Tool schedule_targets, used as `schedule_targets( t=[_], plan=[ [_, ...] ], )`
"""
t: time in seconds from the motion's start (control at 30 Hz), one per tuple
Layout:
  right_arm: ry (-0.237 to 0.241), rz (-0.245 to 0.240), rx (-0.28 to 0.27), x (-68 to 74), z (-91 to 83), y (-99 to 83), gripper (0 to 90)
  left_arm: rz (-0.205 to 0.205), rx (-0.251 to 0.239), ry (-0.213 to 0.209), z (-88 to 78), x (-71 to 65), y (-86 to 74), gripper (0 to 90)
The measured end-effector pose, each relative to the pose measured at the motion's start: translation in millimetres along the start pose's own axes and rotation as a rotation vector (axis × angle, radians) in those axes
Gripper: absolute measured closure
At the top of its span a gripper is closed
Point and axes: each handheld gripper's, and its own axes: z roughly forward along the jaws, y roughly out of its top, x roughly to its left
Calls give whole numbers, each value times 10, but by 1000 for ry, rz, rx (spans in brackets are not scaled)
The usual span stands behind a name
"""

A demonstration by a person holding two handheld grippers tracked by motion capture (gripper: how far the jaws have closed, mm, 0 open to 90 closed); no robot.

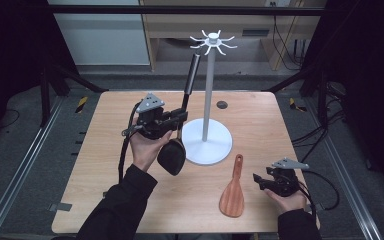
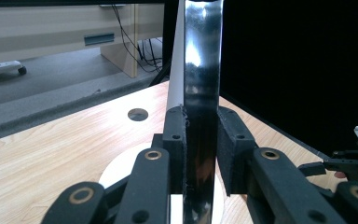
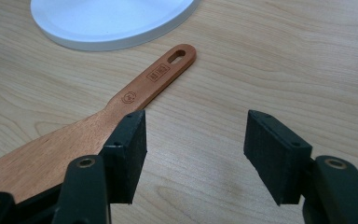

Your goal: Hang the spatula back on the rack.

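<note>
High view: the left tool [image 1: 180, 117] clamps the black ladle [image 1: 172, 156] mid-handle, bowl hanging beside the white rack [image 1: 208, 90] on the desk [image 1: 260, 115]; the tall handle could knock the hooks.

Left gripper view: pads squeeze the glossy handle [image 2: 200, 93], which may slip.

Right gripper view: the right tool [image 3: 193, 154] gapes empty beside the wooden spatula [image 3: 121, 102], risking a nudge.

The left gripper [image 1: 180, 119] is held up over the middle of the desk, its jaws pointing level toward the right edge and clamped on a black ladle [image 1: 172, 156], the left hand [image 1: 147, 146] gripping from below. The right gripper [image 1: 258, 181] sits low near the front right corner, jaws wide apart and bare, the right hand [image 1: 290, 199] behind it.
</note>
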Motion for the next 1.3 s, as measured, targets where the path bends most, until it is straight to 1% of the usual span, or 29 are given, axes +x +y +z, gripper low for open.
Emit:
schedule_targets(
  t=[0.2, 0.33, 0.67, 1.0, 1.3],
  plan=[
    [0, 2, 2, -1, -2, 0, 394, -3, 2, 2, 80, 4, -21, 743],
    [1, 7, 2, 2, -4, 0, 394, 0, -7, 11, 133, 0, -34, 744],
    [5, 7, 0, 0, -1, 1, 394, 21, -25, 29, 229, 16, -57, 744],
    [3, 4, -1, -4, -1, 0, 394, 30, -43, 42, 362, 32, -68, 743],
    [4, 4, 0, -1, 2, 1, 390, 31, -54, 39, 469, 46, -67, 743]
  ],
)
